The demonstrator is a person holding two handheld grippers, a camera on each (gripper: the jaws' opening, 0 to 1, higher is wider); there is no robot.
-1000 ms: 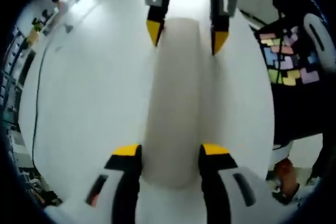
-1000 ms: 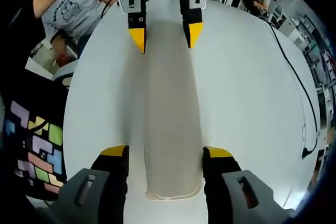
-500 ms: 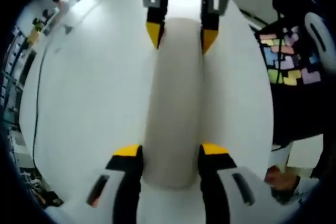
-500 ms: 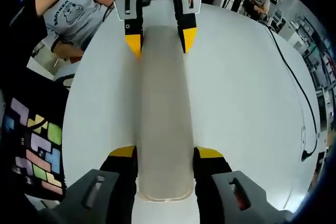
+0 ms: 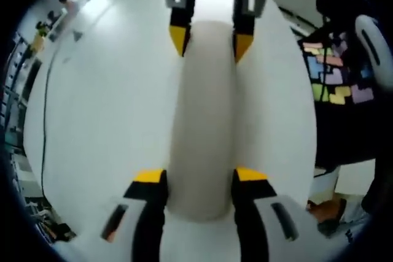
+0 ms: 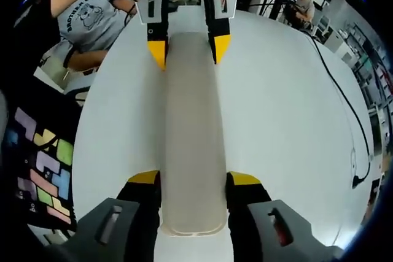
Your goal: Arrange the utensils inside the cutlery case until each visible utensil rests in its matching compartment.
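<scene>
Both grippers are on the cutlery case (image 6: pixel 190 145), one at each end, and it lies long and pale across the white table (image 6: pixel 288 121). In the right gripper view, the right gripper (image 6: pixel 191 179) has its yellow-tipped jaws pressed against the two long sides of the case's near end, clamped on it, with the rounded end of the case sitting just between the black fingers. Up at the far end, the left gripper (image 6: pixel 187 50) comes in from the top, its own yellow tips pinching the case's other end.

Switch to the left gripper view and it is the mirror picture: the left gripper (image 5: pixel 200 176) squeezes the near end of the case (image 5: pixel 202 121), jaws tight on both flanks, while the right gripper (image 5: pixel 209 38) bites the far end. The case looks closed and smooth from here (what lies inside cannot be made out).

Off the table's edge, a person in a grey printed shirt (image 6: pixel 92 16) stands at the upper left of the right gripper view, and a dark garment with coloured block shapes (image 6: pixel 40 176) shows at lower left. A black cable (image 6: pixel 347 96) trails across the table's right side.
</scene>
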